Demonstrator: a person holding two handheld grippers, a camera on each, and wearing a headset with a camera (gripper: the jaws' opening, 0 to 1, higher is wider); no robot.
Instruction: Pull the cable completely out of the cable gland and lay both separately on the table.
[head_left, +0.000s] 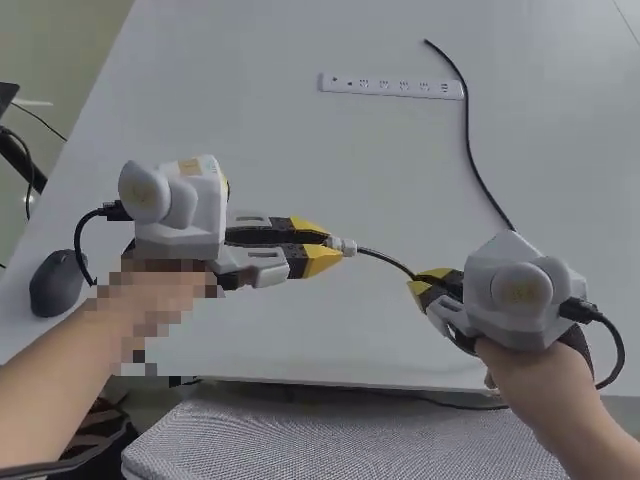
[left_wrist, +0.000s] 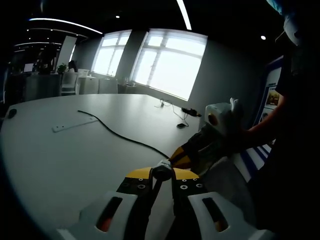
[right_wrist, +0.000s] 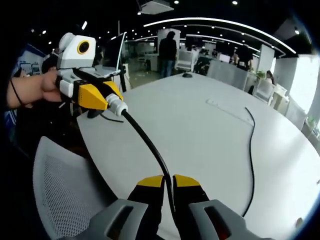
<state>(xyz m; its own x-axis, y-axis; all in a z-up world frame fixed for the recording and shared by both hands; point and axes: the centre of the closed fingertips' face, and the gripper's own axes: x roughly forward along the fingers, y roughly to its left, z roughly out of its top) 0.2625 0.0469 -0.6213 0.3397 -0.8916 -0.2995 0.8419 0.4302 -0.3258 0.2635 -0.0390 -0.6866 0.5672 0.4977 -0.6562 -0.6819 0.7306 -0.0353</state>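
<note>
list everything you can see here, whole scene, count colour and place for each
table: 1, white, under everything
cable gland: 1, white-grey, in the left gripper's jaws, above the table's near edge
cable: 1, black, from the gland through the right gripper's jaws, then along the table toward the power strip
power strip: 1, white, far side of the table
computer mouse: 1, dark grey, table's left edge
mesh chair: 1, grey, below the near edge
person: 1, dark clothes, standing beyond the table
left gripper: 1, white with yellow-black jaws, shut on the gland
right gripper: 1, same colours, shut on the cable
left hand, right hand: 2, one holding each gripper
</note>
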